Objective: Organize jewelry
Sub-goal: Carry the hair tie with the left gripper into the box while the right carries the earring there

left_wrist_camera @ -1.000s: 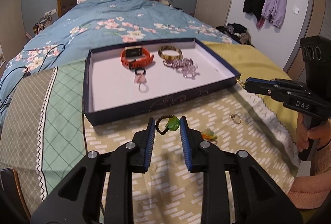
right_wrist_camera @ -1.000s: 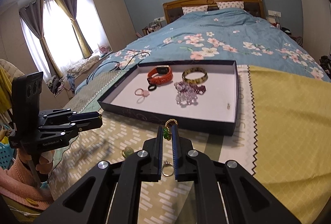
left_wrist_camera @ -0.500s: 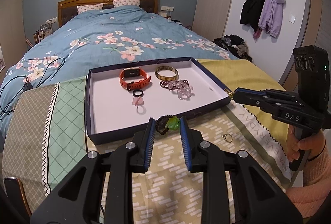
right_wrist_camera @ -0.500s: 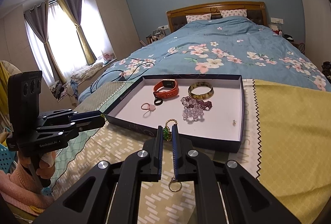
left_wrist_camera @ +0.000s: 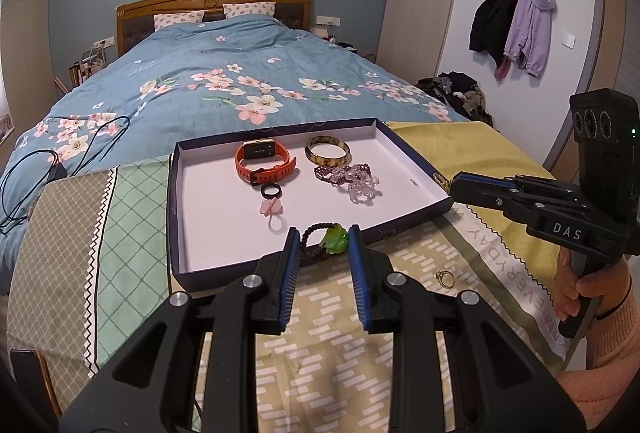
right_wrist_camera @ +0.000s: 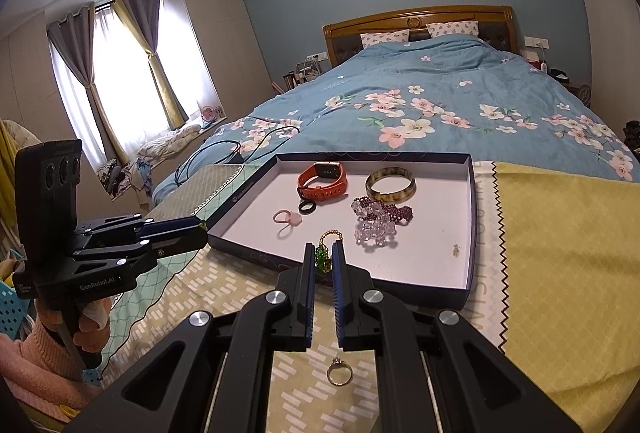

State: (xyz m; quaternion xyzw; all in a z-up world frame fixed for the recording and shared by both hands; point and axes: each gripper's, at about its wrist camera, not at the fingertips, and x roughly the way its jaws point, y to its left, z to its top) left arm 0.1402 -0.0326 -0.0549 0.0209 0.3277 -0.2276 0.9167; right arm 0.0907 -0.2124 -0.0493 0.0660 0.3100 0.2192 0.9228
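My left gripper (left_wrist_camera: 325, 237) is shut on a dark beaded bracelet with a green pendant (left_wrist_camera: 335, 239), held above the near wall of the dark blue tray (left_wrist_camera: 174, 217). My right gripper (right_wrist_camera: 323, 253) is shut on a green and gold bead bracelet (right_wrist_camera: 325, 253), held near the tray's front wall (right_wrist_camera: 400, 287). In the tray lie an orange watch (left_wrist_camera: 264, 161), an amber bangle (left_wrist_camera: 327, 149), purple and clear bead bracelets (left_wrist_camera: 352, 179), a black ring (left_wrist_camera: 271, 190) and a pink ring (left_wrist_camera: 273, 211). A gold ring (right_wrist_camera: 339, 371) lies on the cloth below my right gripper; it also shows in the left wrist view (left_wrist_camera: 445, 277).
The tray sits on a patterned cloth (left_wrist_camera: 328, 353) at the foot of a bed with a blue floral duvet (left_wrist_camera: 240, 89). Black cables (left_wrist_camera: 48, 157) lie at the left. A small earring (right_wrist_camera: 456, 249) lies in the tray's right part.
Both grippers have risen and pulled back from the cloth with their bracelets, so the tray looks lower and farther. The gold ring stays on the cloth.
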